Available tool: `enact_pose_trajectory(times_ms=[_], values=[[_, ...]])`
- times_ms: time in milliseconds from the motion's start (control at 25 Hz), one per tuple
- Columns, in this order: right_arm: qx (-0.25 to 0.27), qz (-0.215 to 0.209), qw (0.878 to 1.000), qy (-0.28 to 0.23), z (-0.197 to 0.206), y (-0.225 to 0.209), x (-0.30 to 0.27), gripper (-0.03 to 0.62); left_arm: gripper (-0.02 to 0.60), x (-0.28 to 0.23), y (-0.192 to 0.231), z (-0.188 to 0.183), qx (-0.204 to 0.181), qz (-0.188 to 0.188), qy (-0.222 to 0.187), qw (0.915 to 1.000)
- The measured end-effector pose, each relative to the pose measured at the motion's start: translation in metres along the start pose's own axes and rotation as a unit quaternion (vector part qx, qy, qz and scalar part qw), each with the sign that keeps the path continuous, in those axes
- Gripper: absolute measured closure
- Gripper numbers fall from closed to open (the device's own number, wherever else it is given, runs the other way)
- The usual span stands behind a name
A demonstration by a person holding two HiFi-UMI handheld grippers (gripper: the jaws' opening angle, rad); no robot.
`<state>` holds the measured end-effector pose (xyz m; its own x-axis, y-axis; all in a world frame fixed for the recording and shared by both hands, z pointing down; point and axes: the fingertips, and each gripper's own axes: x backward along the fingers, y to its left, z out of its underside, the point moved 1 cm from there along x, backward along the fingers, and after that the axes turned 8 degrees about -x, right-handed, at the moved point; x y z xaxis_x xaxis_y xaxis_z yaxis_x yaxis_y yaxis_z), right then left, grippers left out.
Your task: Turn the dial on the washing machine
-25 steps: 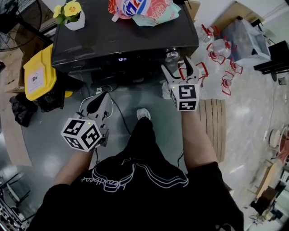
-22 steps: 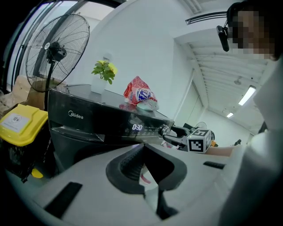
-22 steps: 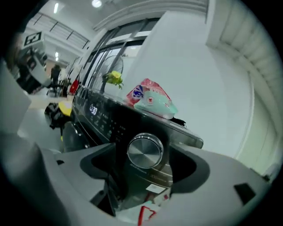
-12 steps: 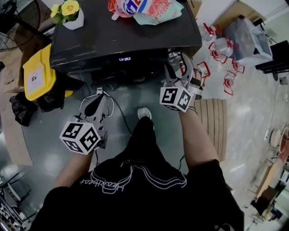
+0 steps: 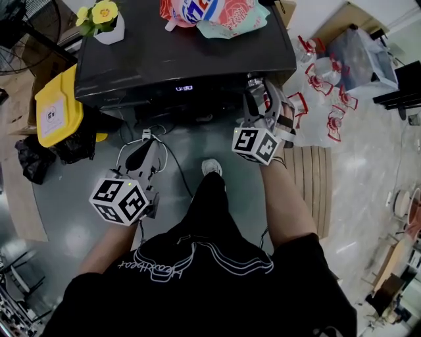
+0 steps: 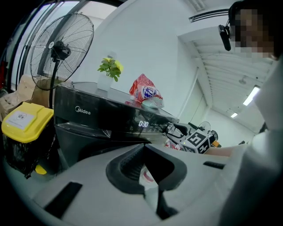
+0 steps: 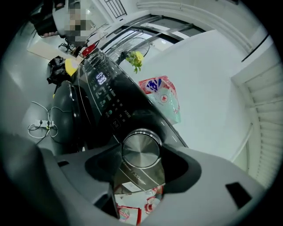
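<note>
The dark washing machine (image 5: 177, 52) stands ahead of me, its display (image 5: 184, 87) lit. Its round silver dial (image 7: 141, 149) sits at the right end of the control panel and is only partly visible in the head view (image 5: 252, 81). My right gripper (image 5: 260, 92) reaches around that dial. In the right gripper view (image 7: 142, 152) the dial lies between the two jaws, which are closing, and their pads stand right at its rim. My left gripper (image 5: 141, 153) hangs low to the left, away from the machine, its fingertips together on nothing.
On the machine's top stand a flower pot (image 5: 105, 23) and a detergent bag (image 5: 210, 13). A yellow bin (image 5: 58, 105) is at its left, a cable and power strip (image 5: 148, 135) are on the floor, and water jugs (image 5: 322, 85) are at the right. A fan (image 6: 62, 44) stands far left.
My right gripper has moved forward to the panel and rolled, so the dial now sits between its jaws. The display has lit up with digits. The left gripper has barely shifted.
</note>
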<state>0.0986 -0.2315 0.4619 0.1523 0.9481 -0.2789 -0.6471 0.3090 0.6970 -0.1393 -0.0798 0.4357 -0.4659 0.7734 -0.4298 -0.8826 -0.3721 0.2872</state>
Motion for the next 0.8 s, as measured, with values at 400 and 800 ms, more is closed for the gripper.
enact_pose_trajectory(times_ms=[400,800], values=[[-0.144,-0.025,0.989,0.003,0.0020,-0.0036,-0.0013,0.314,0.577,-0.0022,-0.0019,0.0008,-0.006,0.007,0.004,1.0000],[-0.290,-0.071,0.954,-0.005,0.0041,-0.0070,-0.0030,0.313,0.577,-0.0073,-0.0085,0.0022,-0.002,0.020,0.008,0.9998]])
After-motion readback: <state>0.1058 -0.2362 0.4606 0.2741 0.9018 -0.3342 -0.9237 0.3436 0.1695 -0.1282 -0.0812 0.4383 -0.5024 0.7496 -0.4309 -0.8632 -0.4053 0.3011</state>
